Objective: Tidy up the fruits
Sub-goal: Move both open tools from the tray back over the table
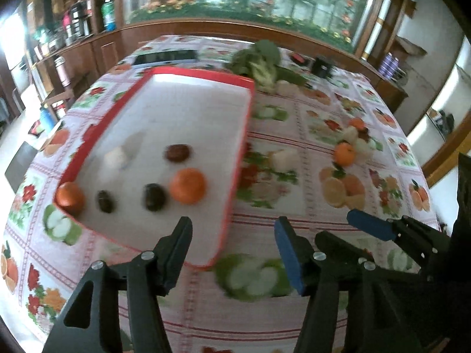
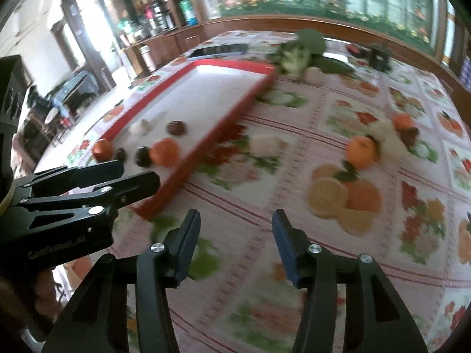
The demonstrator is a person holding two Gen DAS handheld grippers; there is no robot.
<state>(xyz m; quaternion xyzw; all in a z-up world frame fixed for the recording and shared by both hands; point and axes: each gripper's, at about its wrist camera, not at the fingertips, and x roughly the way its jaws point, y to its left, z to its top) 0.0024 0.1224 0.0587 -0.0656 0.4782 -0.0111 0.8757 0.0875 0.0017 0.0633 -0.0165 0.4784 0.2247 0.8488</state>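
A red-rimmed white tray [image 1: 248,123] [image 2: 206,144] holds two oranges, one big [image 1: 188,186] [image 2: 164,152] and one at the near left corner [image 1: 70,197], several dark fruits [image 1: 153,196] and a pale item [image 1: 116,156]. An orange [image 1: 343,153] [image 2: 361,151] lies on the cloth to the right among pale and dark pieces [image 2: 388,132]. My left gripper [image 1: 232,235] is open and empty above the tray's near edge. My right gripper [image 2: 235,223] is open and empty over the cloth; it shows in the left wrist view [image 1: 368,223].
Leafy greens [image 1: 262,61] [image 2: 300,50] lie beyond the tray. A pale piece [image 1: 284,158] [image 2: 268,144] sits right of the tray. A dark flat device [image 1: 164,57] and a small dark box [image 1: 322,66] lie at the far side. Wooden shelves with bottles stand at left.
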